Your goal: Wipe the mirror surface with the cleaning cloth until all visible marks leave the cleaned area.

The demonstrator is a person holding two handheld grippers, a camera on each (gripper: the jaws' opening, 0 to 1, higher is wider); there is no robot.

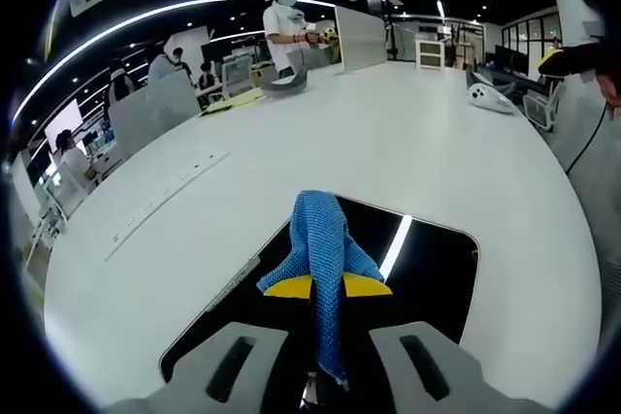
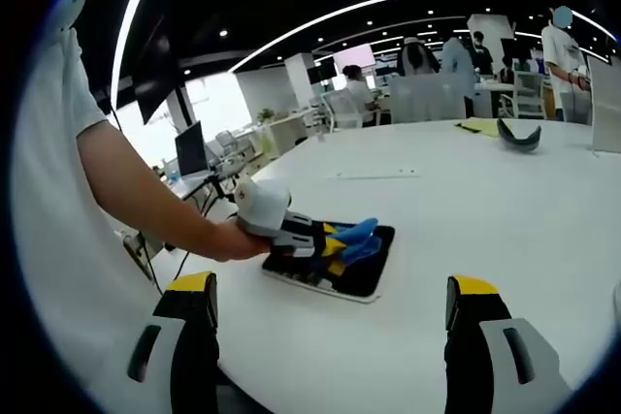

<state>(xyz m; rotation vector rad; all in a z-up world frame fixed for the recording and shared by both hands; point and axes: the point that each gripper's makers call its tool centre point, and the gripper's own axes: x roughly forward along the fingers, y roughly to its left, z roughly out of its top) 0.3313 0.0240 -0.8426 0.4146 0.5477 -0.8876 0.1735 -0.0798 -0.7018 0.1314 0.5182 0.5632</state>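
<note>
Nearest our left gripper view, the left gripper rises from six o'clock with its yellow-tipped jaws pinched on the blue cleaning cloth. One fold of cloth bunches forward toward twelve o'clock beyond the tips, and a tail hangs back between the jaws. We hold it over the mirror, a dark glossy slab lying flat on the white table, with a bright ceiling light reflected as a streak at about one o'clock from the cloth.

From our right gripper view, the right gripper stands wide open and holds nothing. Its two yellow-tipped jaws sit far apart at the lower edge. The mirror lies ahead of it toward twelve o'clock, well apart, and there we see the left gripper and a hand coming in from nine o'clock, with the cloth over the dark slab.

We judge that the coming stroke turns on this: the cloth sits over the mirror's near portion, and the slab's long axis runs from the jaws up toward one o'clock, so most unwiped glass lies forward and to the right. The left gripper is plainly the nearer one. Whether the cloth presses on the glass or just clears it we cannot tell, and no marks are distinguishable on the surface.
</note>
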